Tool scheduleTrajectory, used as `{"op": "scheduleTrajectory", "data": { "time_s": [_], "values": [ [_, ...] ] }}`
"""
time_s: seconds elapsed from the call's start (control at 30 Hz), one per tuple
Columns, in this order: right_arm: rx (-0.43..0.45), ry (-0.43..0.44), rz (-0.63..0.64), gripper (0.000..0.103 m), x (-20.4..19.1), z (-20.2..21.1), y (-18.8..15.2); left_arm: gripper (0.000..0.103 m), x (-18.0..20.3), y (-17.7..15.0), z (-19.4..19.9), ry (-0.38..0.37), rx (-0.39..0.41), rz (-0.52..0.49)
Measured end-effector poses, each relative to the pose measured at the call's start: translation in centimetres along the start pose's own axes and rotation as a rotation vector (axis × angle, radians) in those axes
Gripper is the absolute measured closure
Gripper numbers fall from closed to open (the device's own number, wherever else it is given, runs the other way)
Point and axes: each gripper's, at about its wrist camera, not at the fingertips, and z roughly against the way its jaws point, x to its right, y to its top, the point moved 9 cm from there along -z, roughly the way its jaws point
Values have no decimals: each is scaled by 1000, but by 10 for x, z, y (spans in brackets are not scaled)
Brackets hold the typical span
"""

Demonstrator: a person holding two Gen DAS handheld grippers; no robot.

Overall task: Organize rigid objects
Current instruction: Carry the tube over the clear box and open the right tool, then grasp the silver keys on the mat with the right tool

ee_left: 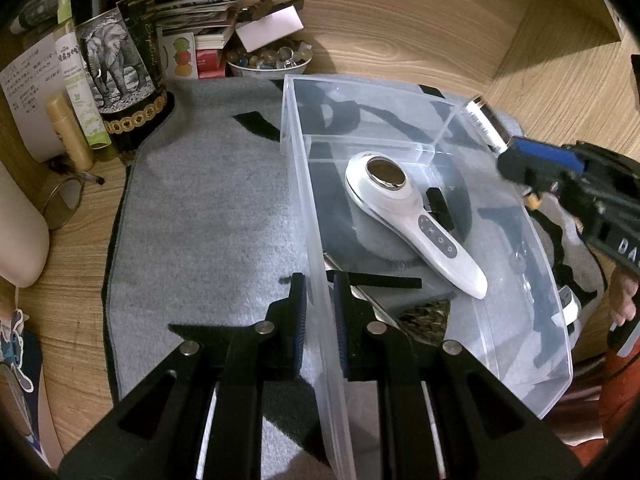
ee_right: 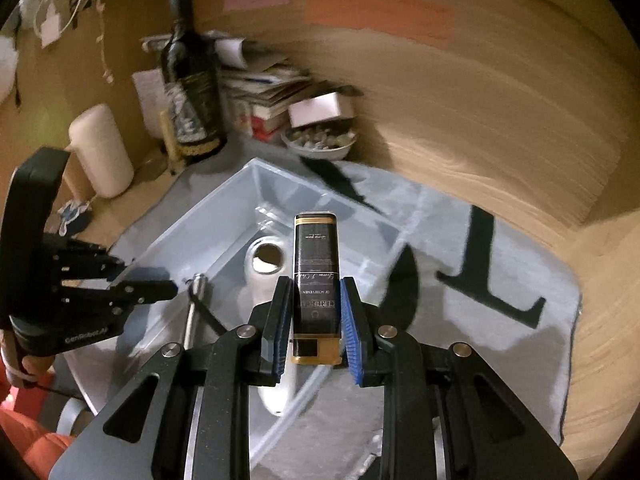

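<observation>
The left gripper point(ee_left: 320, 320) pinches the near wall of a clear bin point(ee_left: 316, 216), one finger outside and one inside. The bin sits on a grey mat point(ee_left: 200, 208) on a wood table point(ee_left: 400, 20).

Inside the bin lies a white wand point(ee_left: 412, 224) with a round metal head and small buttons on its handle. A small black thing point(ee_left: 439, 207) lies just beside it.

The right gripper point(ee_right: 314, 320) is closed on a black and gold box point(ee_right: 315, 276). It holds the box up over the bin, above the wand. In the left view the box point(ee_left: 486, 124) pokes out over the far right edge of the bin.

At the back of the table stand a dark bottle point(ee_left: 116, 56) with an elephant on it, a bowl point(ee_left: 268, 62) of little stones, and a pile of papers point(ee_left: 208, 12).
</observation>
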Motion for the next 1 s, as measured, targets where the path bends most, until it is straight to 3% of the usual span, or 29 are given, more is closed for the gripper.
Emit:
{"op": "scheduleTrajectory", "data": {
  "time_s": [0.37, 0.57, 0.63, 0.77, 1.0],
  "values": [
    [-70, 50, 91, 81, -33, -20, -11, 89, 0, -2, 2, -9, 2, 4],
    [-52, 43, 85, 81, -34, -15, -9, 89, 1, -2, 3, -10, 4, 1],
    [-38, 41, 66, 77, -30, -10, -7, 89, 1, -2, 3, -10, 5, 1],
    [22, 5, 13, 52, -15, 7, 0, 89, 1, -2, 3, -10, 5, 1],
    [136, -151, -99, 27, 38, 52, 2, 89, 2, -2, 2, -15, 4, 0]
  ]
}}
